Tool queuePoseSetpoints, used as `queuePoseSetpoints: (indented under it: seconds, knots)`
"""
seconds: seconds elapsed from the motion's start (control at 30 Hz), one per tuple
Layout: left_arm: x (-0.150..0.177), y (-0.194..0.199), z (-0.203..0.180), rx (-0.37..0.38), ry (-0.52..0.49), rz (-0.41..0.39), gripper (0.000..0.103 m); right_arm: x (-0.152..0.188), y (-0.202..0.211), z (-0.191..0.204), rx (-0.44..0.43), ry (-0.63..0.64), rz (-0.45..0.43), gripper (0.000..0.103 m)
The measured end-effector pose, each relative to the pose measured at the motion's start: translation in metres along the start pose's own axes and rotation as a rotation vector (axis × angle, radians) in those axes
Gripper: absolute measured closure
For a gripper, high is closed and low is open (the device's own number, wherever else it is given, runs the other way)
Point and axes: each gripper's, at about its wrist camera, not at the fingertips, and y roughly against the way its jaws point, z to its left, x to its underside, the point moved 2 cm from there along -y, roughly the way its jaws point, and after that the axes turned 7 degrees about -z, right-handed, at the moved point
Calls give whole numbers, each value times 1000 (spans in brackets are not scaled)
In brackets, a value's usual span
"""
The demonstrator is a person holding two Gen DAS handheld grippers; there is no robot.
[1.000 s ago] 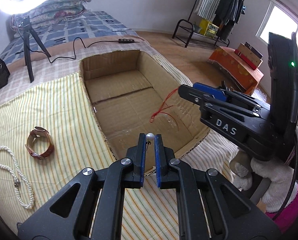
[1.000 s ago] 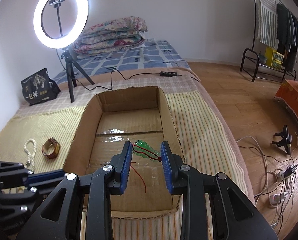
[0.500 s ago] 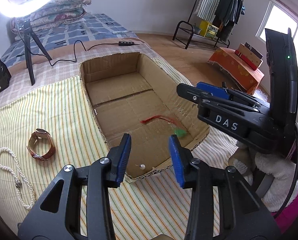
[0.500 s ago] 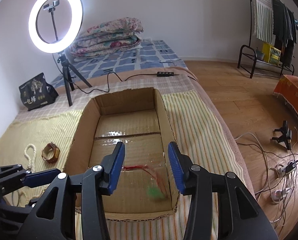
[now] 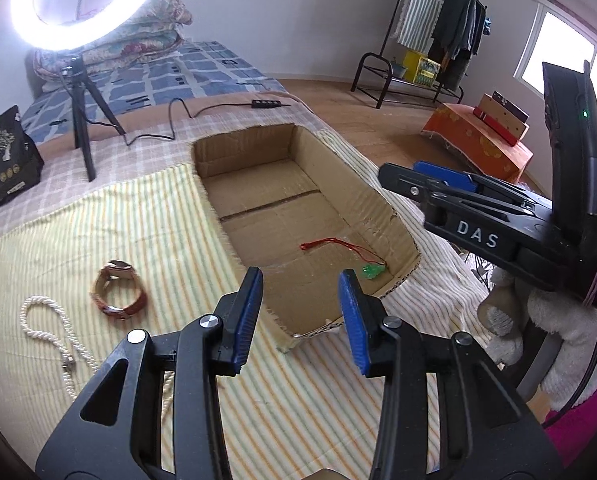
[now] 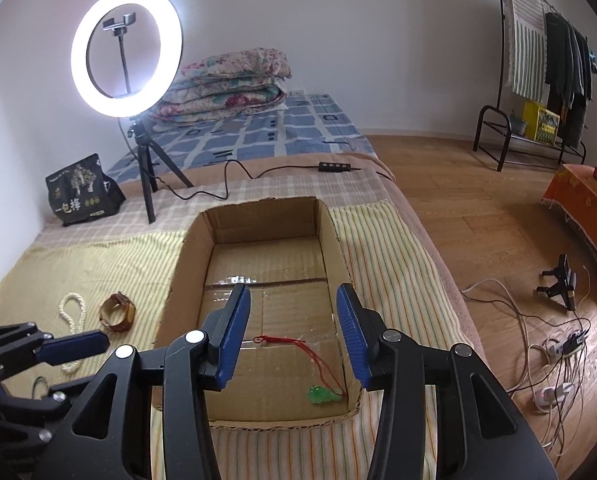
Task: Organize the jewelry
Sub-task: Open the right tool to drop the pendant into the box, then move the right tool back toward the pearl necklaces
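Both tools gape empty above the box (image 6: 334, 240) — left tool (image 5: 300, 312), right tool (image 6: 294, 330). The pendant (image 6: 322, 394) lies inside, near corner. Next, probably: the watch (image 5: 118, 294) or pearls (image 5: 50, 328) on the bedspread — reach left, nip gently.

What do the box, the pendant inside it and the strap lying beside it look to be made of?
Box: plain brown corrugated cardboard, matte, with fluting along the cut rim and glossy tape on the floor. Pendant: translucent green, glossy, maybe glass, jade or plastic, on a red cord. Strap: tan, smooth, likely leather.
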Motion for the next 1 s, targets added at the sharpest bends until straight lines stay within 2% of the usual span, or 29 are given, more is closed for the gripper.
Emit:
queuePoseSetpoints:
  seconds: [0.33,0.6,1.0]
  knots:
    - [-3,36,37,-56,15,-42,63,-7,18,27,-20,45,-21,60]
    - [0,68,90,-130,50,-72,63,-6,27,53,-64,71,-25,60]
    - [16,93,158,-216,120,-75,64,22,24,109,-173,182,41,60]
